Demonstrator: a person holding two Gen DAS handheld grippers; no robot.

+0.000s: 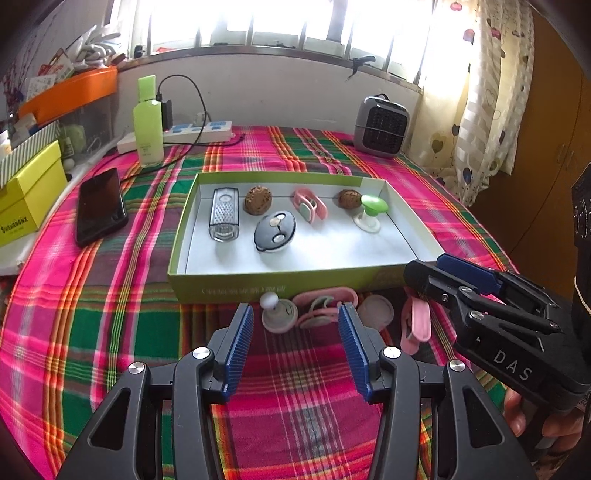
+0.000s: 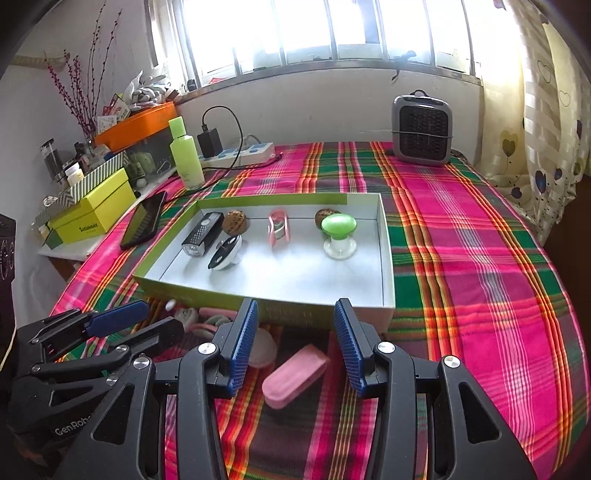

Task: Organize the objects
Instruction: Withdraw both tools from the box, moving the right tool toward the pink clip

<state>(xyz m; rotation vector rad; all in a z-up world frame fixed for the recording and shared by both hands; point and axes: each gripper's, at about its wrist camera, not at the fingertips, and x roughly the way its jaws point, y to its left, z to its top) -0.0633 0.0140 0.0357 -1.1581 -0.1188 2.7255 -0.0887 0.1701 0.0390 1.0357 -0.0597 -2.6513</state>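
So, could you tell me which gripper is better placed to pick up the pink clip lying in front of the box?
Right. The right gripper is open with the pink clip lying directly between its fingers, in front of the box. The left gripper faces the white-knobbed piece instead.

Print on box front wall [image 1: 243, 290] illegible, pink clip [image 1: 415, 325] partly hidden behind right hand-held gripper [image 1: 469, 291], yellow box [image 1: 26, 199] cut by frame edge, window [image 2: 332, 29] overexposed, items behind left hand-held gripper [image 2: 144, 321] largely occluded.

Shallow green cardboard tray [image 1: 295, 284]: mid-tablecloth, holding grater, walnuts, clip, knobs.
Pink plastic clip [image 2: 295, 374]: flat, outside tray's near wall.
White round knob [image 1: 279, 314]: beside it.
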